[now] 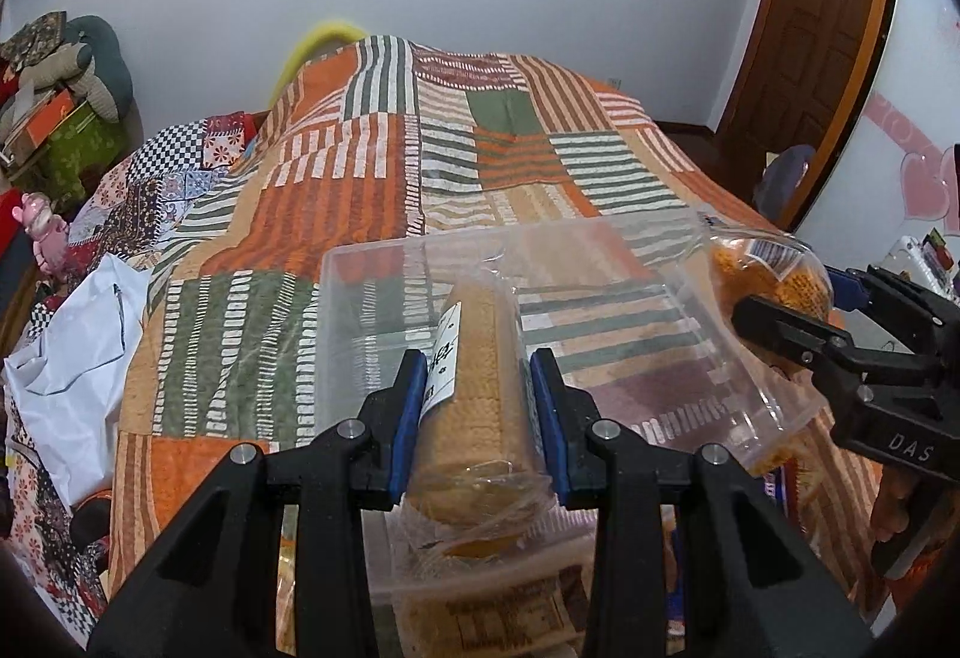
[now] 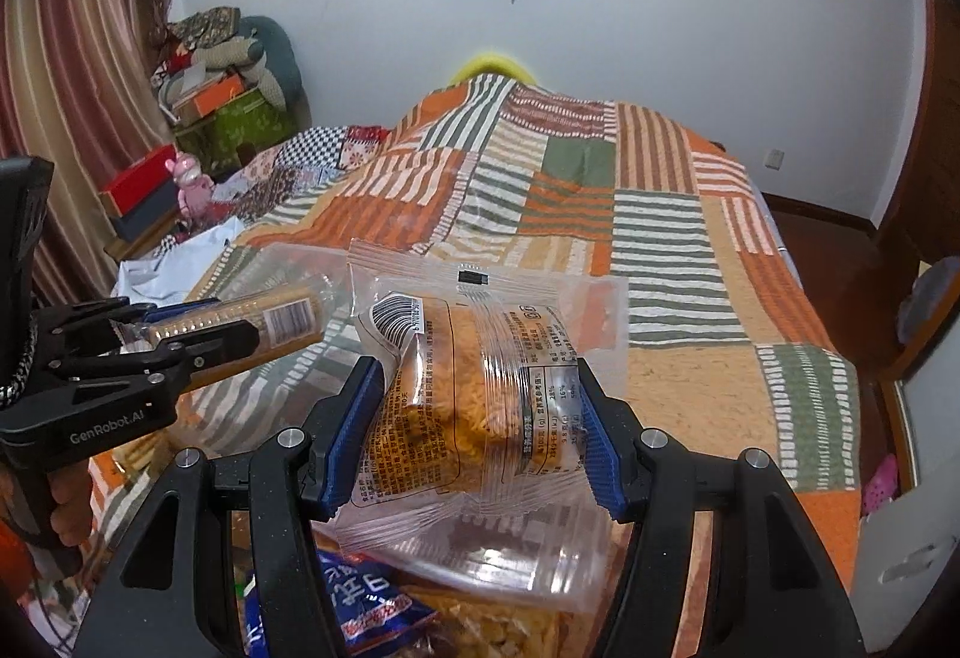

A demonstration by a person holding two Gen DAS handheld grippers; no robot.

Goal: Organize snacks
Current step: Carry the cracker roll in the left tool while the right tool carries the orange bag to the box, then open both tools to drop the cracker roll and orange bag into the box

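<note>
My left gripper (image 1: pixel 480 418) is shut on a tan roll of crackers (image 1: pixel 474 358) in clear wrap, held over the near rim of a clear plastic bin (image 1: pixel 600 298) on the bed. The roll also shows at left in the right wrist view (image 2: pixel 240 322). My right gripper (image 2: pixel 480 418) is shut on a clear packet of orange shredded snack (image 2: pixel 468 394), held above the bed. That packet shows at the bin's right side in the left wrist view (image 1: pixel 774 274), with the right gripper (image 1: pixel 792 334) behind it.
More snack packs lie below the grippers: a blue packet (image 2: pixel 360 610) and yellow crisps (image 2: pixel 498 622). The striped patchwork quilt (image 1: pixel 480 166) covers the bed. A white bag (image 1: pixel 72 358) lies at left. Boxes and cushions (image 2: pixel 222 82) stack by the wall.
</note>
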